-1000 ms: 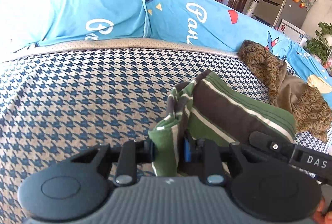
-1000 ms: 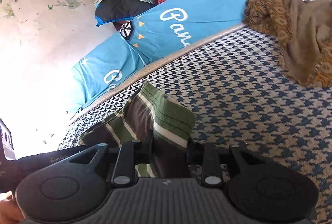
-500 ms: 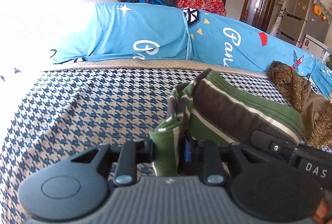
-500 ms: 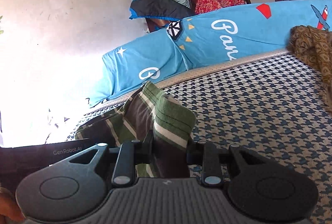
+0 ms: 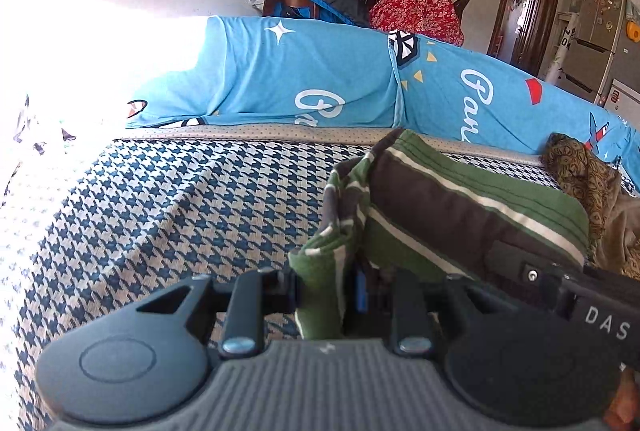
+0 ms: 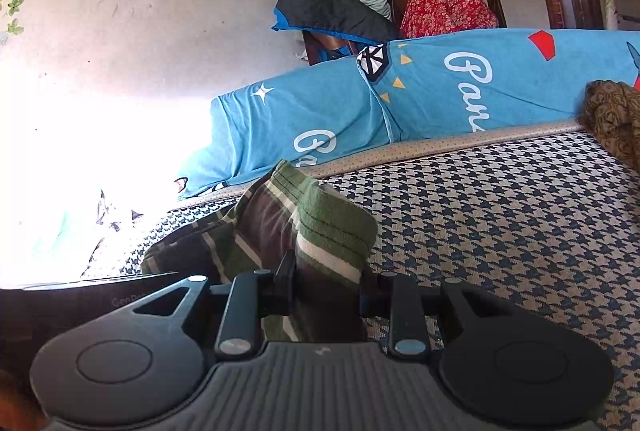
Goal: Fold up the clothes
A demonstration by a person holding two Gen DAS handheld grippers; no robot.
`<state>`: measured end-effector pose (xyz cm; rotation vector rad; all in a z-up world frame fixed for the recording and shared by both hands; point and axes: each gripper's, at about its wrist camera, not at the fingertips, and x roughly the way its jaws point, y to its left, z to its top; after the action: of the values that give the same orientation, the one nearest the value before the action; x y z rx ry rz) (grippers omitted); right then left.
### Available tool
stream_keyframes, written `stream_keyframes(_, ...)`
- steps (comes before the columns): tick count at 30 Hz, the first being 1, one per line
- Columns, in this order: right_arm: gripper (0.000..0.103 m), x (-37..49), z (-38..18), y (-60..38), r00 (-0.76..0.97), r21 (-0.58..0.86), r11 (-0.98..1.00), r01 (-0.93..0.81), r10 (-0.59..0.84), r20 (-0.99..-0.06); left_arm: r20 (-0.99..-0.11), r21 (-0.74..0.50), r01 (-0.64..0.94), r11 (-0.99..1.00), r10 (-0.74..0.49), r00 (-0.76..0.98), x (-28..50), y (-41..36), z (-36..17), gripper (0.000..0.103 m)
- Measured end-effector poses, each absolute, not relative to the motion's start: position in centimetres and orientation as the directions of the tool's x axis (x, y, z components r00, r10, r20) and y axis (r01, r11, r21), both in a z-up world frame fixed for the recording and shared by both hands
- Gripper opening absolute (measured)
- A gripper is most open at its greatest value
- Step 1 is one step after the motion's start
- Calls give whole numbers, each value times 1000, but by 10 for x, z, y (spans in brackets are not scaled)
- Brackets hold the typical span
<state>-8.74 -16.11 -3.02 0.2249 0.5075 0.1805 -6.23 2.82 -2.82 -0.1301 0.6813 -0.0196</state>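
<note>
My left tongs (image 5: 326, 295) are clamped on a bunched green edge of the striped garment (image 5: 460, 207), and my right tongs (image 6: 326, 289) pinch its other end (image 6: 320, 227). The green, brown and white cloth hangs between them, lifted over the houndstooth sofa seat (image 5: 168, 203). Behind runs a blue printed cover (image 5: 320, 83) on the backrest. A brown patterned cloth (image 5: 584, 175) lies crumpled on the seat, off to the right.

We see a houndstooth bed cover (image 5: 168, 199) running up to a long blue cushion (image 5: 320, 87) with white lettering. Behind it, a red floral cloth (image 5: 420, 3) drapes over a chair. A fridge (image 5: 600, 27) stands beside a dark doorway (image 5: 524, 3).
</note>
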Motion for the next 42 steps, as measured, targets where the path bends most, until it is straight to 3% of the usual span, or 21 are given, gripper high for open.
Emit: stream_keyframes(42,27,-72,-25,-110,892,103,968,-230,252,-376,-570,-151,-122,981,14,821,-69,71,-25,23)
